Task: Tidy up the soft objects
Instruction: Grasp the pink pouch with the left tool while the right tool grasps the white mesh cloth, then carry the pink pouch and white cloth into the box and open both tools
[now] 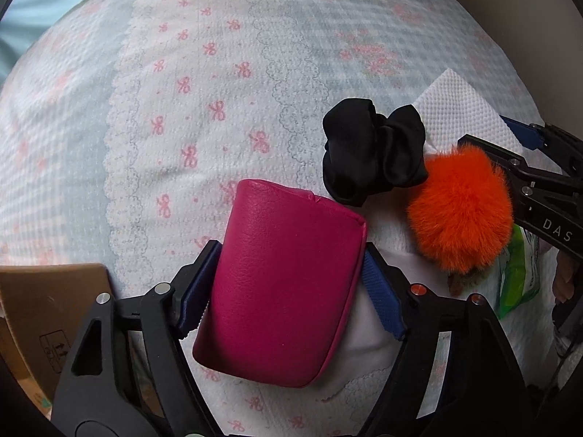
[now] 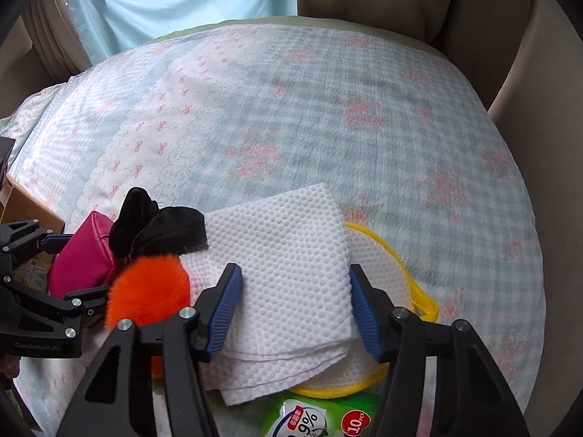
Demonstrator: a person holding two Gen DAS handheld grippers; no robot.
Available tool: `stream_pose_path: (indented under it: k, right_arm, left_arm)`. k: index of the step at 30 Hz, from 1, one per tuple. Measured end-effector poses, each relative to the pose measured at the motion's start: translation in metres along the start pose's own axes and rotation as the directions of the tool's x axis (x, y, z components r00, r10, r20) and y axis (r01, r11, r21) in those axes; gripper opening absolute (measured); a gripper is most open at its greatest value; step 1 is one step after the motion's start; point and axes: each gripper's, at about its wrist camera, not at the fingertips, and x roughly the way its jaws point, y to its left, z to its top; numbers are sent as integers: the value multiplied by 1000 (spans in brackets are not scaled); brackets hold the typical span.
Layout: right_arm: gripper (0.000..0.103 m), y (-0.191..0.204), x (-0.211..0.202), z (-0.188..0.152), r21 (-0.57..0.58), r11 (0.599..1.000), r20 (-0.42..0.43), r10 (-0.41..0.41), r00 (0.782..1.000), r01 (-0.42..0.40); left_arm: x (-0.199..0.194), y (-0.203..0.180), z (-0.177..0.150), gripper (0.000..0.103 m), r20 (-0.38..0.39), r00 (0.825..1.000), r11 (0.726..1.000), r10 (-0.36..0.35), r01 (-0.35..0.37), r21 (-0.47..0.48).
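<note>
Blue pads of the left hand-held gripper [image 1: 288, 287] stand on either side of a magenta leather pouch [image 1: 280, 284] lying on the bed [image 1: 218, 73]; the pads look to be touching or just beside its edges, and I cannot tell whether they press yet. Across the pile, the right hand-held gripper [image 2: 295, 309] straddles a folded white dimpled cloth [image 2: 284, 273], its pads at the cloth's two side edges, likewise not clearly squeezing. Under that cloth sits a yellow-rimmed mesh pouch [image 2: 393, 273], and a green wet-wipes pack [image 2: 320, 415] lies nearest the lens. Between the two targets rest a black scrunchie [image 1: 371, 153] and an orange fur pompom [image 1: 459, 211], the pompom touching the cloth. A cardboard box [image 1: 47, 309] stands at the left, probably the place for sorted items.

To do this step well, each pair of pads should close squarely on its own item only. The pouch is plump and slick, so a firm, centred squeeze seems wise. The cloth is layered and limp; pinching through all the folds should keep it from unfolding or dragging the mesh pouch and pompom along.
</note>
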Motion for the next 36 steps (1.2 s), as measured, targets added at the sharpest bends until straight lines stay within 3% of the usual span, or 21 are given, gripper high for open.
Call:
stream_pose_path:
  k: [6,9,24,36]
  right_arm:
    - [20,16,-1,-2,-62,998,18,17,1000,-16]
    - [13,17,-3,-2,-56,998,28,21,999,-20]
    - [10,9,-43,7,31,999,114,13,993,-16]
    - [9,32,-154,23,55,998,214,-45,976,34]
  left_arm:
    - [-5,-6,-1,53,8,1000,1000,-8,8,19]
    - [-9,-7,-1,49,16,1000,1000,-12,12,14]
    - [-47,6,2,40,53,998,998,-38,41,-51]
    - [-161,7,-2,40,202,977,994,-66,83,-77]
